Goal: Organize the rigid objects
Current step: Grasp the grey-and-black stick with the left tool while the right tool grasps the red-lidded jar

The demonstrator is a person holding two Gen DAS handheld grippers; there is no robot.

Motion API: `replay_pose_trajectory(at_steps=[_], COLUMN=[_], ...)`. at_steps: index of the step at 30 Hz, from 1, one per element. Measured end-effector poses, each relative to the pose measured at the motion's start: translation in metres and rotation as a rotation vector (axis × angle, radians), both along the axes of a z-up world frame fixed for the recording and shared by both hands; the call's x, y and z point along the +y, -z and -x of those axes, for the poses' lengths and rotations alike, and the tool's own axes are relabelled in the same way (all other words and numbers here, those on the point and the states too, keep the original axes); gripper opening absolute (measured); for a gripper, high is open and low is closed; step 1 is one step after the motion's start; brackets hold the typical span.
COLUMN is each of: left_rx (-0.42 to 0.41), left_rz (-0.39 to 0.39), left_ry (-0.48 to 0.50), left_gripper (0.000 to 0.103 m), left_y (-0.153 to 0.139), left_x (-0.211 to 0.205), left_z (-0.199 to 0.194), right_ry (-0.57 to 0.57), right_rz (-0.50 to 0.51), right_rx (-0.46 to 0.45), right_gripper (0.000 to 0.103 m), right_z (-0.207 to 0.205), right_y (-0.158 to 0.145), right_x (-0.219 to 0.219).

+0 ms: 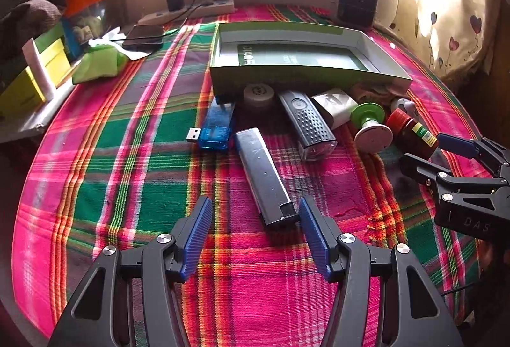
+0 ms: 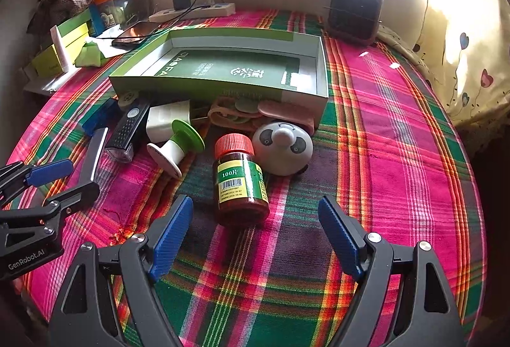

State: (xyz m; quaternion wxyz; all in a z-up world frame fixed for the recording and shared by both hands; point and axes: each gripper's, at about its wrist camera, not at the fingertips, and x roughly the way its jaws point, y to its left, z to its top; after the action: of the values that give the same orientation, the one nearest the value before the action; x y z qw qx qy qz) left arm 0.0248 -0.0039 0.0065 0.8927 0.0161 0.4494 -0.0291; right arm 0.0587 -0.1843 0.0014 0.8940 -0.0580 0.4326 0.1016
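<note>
A shallow green box [image 1: 306, 77] [image 2: 204, 84] lies open on the plaid cloth. Small objects crowd its near side. My left gripper [image 1: 255, 232] is open, its fingers flanking the near end of a grey metal bar [image 1: 263, 176]. Beyond lie a blue USB stick [image 1: 215, 128] and a black torch [image 1: 307, 125]. My right gripper [image 2: 255, 234] is open just short of a red-capped brown bottle [image 2: 240, 184] lying on the cloth. Behind the bottle sit a panda-faced dome [image 2: 282, 148], a green and white spool [image 2: 178, 146] and a white charger [image 2: 165, 122].
A power strip [image 2: 194, 10] with a plugged adapter, a phone [image 1: 143, 36] and a black speaker [image 2: 353, 9] line the far edge. Yellow-green boxes [image 1: 35, 73] and a green pouch [image 1: 97, 61] sit at left. A curtain [image 2: 459, 38] hangs at right.
</note>
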Motion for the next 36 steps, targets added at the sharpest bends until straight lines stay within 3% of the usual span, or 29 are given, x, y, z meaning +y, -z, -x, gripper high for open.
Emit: replay_pose_trajectory(at_steps=[6, 16, 23, 36], left_rx=[-0.005, -0.027, -0.039, -0.044], left_rz=[0.004, 0.010, 0.003, 0.044], left_ry=[-0.031, -0.002, 0.017, 0.038], left_gripper=[0.056, 0.056, 0.056, 0.025], left_y=[0.001, 0.001, 0.001, -0.001], left_x=[0.014, 0.014, 0.014, 0.019], left_z=[-0.002, -0.023, -0.025, -0.027], right_ry=[0.000, 0.014, 0.019, 0.006], right_rz=[-0.006, -0.019, -0.015, -0.016], right_rx=[0.022, 0.019, 0.013, -0.004], right_gripper=[0.081, 0.081, 0.071, 0.044], right_z=[-0.007, -0.013, -0.016, -0.013], right_y=[0.004, 0.005, 0.004, 0.001], right_x=[0.000, -0.002, -0.003, -0.001])
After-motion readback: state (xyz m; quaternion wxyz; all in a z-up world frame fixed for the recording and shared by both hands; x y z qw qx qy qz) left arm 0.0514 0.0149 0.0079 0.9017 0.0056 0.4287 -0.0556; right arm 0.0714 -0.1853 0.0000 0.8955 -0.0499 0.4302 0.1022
